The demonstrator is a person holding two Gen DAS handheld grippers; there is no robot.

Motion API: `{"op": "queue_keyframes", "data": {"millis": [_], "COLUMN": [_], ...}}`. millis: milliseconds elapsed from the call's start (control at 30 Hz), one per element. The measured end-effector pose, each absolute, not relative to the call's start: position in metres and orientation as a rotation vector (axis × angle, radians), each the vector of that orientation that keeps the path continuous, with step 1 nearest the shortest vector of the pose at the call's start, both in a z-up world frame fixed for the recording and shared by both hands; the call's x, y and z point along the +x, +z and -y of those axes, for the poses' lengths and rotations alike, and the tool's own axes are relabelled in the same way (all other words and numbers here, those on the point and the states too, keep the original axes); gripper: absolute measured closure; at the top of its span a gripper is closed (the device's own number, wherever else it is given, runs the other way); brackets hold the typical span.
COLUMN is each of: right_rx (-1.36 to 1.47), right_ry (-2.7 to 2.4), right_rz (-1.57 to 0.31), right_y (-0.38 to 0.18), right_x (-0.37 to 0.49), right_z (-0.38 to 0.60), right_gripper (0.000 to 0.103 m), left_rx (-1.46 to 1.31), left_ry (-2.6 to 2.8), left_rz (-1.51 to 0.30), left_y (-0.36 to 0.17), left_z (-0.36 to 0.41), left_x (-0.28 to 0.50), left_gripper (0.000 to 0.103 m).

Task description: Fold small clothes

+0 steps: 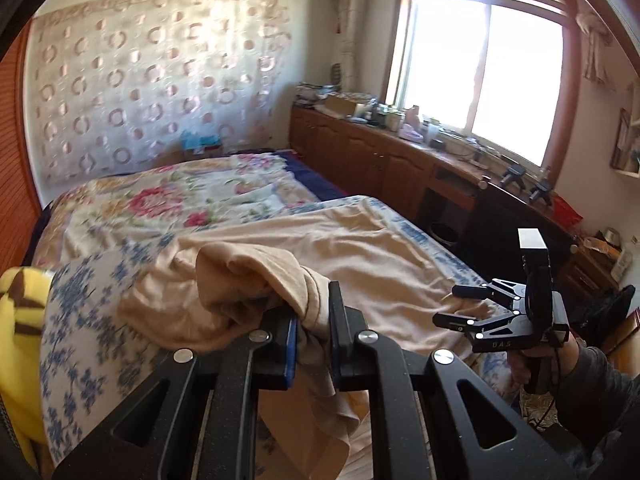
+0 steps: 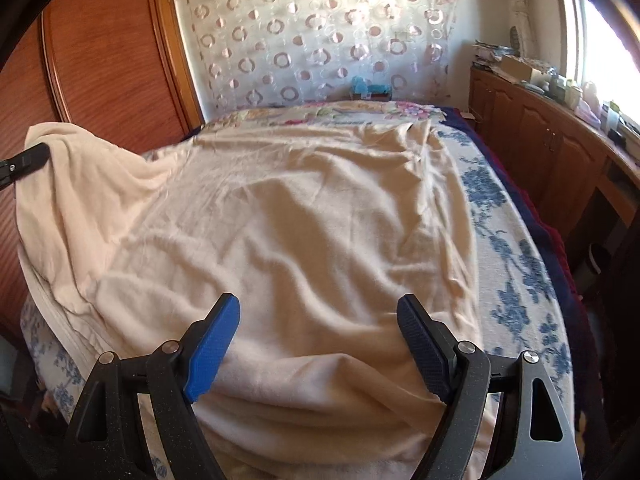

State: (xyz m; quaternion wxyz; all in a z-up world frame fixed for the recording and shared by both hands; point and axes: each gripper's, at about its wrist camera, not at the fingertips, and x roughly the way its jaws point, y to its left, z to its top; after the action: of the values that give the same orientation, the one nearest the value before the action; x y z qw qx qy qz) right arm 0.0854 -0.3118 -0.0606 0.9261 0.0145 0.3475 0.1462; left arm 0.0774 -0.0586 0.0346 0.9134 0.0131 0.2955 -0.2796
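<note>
A beige garment (image 2: pixel 300 220) lies spread over the bed, wrinkled. My left gripper (image 1: pixel 312 312) is shut on a bunched edge of this beige garment (image 1: pixel 360 248) and holds it lifted at the near left. In the right wrist view one black finger of the left gripper (image 2: pixel 32 160) shows at the left edge, with the raised cloth draped from it. My right gripper (image 2: pixel 318 312) stands open just above the cloth's near edge, with nothing pressed between its blue pads. In the left wrist view the right gripper (image 1: pixel 460 304) hovers at the bed's near right, held by a hand.
The bed has a blue-flowered sheet (image 2: pixel 512 248) and a pink-flowered quilt (image 1: pixel 160 196) further back. A yellow blanket (image 1: pixel 16 312) lies at the left. A cluttered wooden cabinet (image 1: pixel 360 152) runs under the window on the right. A wooden wardrobe (image 2: pixel 100 52) stands to the left.
</note>
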Motion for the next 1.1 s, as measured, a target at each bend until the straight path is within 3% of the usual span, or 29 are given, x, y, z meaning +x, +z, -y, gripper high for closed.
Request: {"op": "queue_keyframes", "data": {"millis": [367,600,700,767,833,1100], "right_rx": [0.093,0.117,0.117,0.115,0.114,0.099], "right_ry": [0.205,0.185,0.183,0.18,0.18,0.209], "right_rz": [-0.602,-0.606,-0.612,-0.612,-0.611,-0.607], "right_y": [-0.027,-0.033,-0.034,-0.031,-0.027,-0.02], "right_x": [0.038,0.022,0.019,0.015,0.014,0.03], "right_z": [0.381,0.398,0.397,0.396,0.396,0.389], "right_gripper": [0.021,0.021,0.021,0.021,0.021,0.021], "left_rx": [0.109,0.174,0.173,0.156,0.134,0.085], "left_ry": [-0.767,-0.789,-0.789,-0.788,-0.782,-0.651], "left_rz": [-0.588,-0.629,-0.666,-0.667,-0.66,-0.626], "left_y": [0.061,0.046,0.037,0.035,0.036,0.032], "left_z": [0.152,0.176,0.172,0.164,0.155,0.103], "left_x": [0.079,0.071,0.072,0.073,0.071,0.062], "left_gripper": [0.09,0.088,0.068,0.044,0.029,0.026]}}
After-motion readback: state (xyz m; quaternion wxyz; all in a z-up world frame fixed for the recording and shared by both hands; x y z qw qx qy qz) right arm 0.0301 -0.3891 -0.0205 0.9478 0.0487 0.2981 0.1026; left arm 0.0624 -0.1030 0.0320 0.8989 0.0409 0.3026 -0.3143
